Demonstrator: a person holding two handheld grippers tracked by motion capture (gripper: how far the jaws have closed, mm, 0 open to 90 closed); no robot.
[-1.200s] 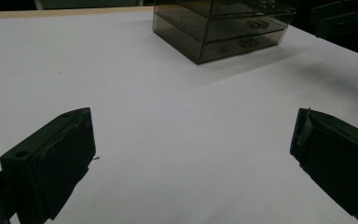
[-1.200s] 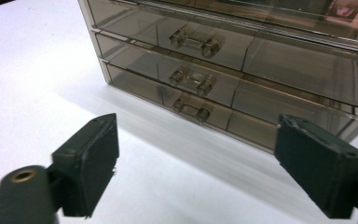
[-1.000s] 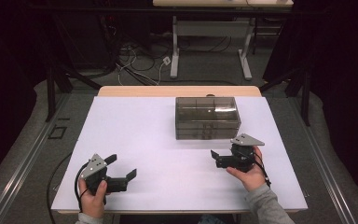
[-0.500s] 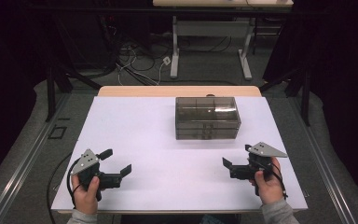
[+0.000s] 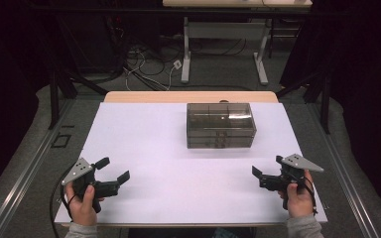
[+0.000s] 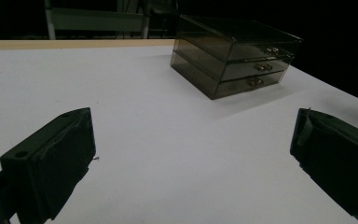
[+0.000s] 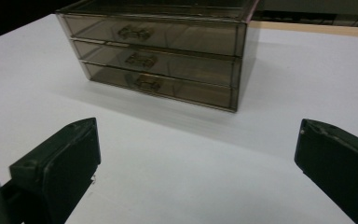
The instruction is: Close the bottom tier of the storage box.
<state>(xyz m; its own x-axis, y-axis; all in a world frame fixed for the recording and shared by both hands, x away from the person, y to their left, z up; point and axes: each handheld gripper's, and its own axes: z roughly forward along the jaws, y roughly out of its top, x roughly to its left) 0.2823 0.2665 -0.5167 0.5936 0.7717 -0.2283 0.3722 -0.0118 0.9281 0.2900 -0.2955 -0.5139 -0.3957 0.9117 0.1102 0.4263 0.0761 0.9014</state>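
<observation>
Centrally, smoky three-drawer box [image 5: 221,125], drawers shut.

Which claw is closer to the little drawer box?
Right. The right claw sits just off the drawer box's front right corner; the left claw is farther away, front left.

One drawer box [image 5: 221,125], three drawers, three handles; two claws: left claw [image 5: 113,170], right claw [image 5: 268,168]
</observation>
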